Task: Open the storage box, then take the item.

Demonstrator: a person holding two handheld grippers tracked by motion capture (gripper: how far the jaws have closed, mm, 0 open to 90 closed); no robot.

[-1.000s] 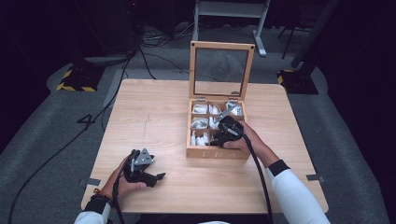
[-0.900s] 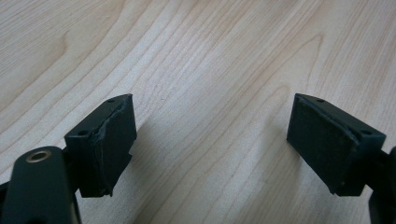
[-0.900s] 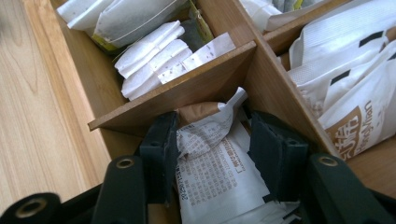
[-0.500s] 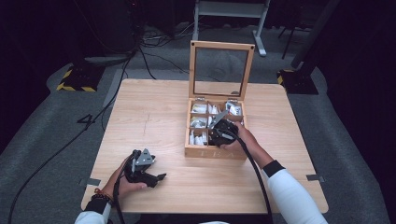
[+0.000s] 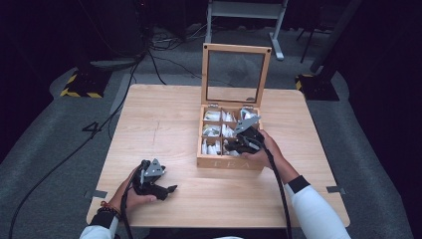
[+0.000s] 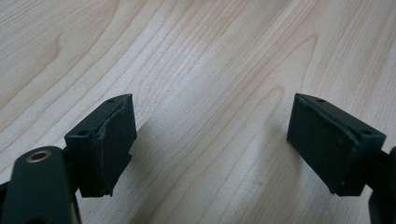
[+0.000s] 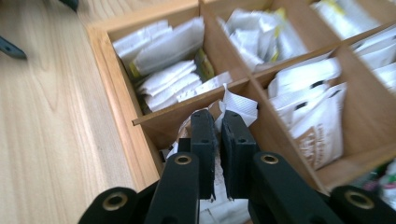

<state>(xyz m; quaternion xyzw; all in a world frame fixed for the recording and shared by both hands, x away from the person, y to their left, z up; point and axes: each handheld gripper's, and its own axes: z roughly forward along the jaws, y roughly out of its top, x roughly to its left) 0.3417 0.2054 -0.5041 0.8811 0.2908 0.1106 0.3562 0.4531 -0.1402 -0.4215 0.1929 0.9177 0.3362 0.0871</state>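
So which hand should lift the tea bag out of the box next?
Right. The right gripper is shut on a tea bag in the wooden box; the left gripper rests open on the table.

The table (image 5: 164, 124) is pale wood with a fine, wavy grain and a smooth, matt finish. The tea box (image 5: 230, 162) on its right half is a warmer, light wood, smooth and slightly satin, with thin wooden dividers; its raised lid (image 5: 236, 74) is a wooden frame around a clear, glossy pane. The tea bags (image 7: 163, 60) inside look like white paper, some crinkled and matt, a few with a slight sheen. The right gripper (image 7: 218, 140) and the left gripper (image 6: 210, 144) have matt black plastic jaws with dull, rubbery pads, the left ones scuffed, and small brassy metal rivets. A grey plate (image 5: 247, 122), matt and metal-like, tops the right gripper. The floor (image 5: 45, 149) is grey, rough carpet.
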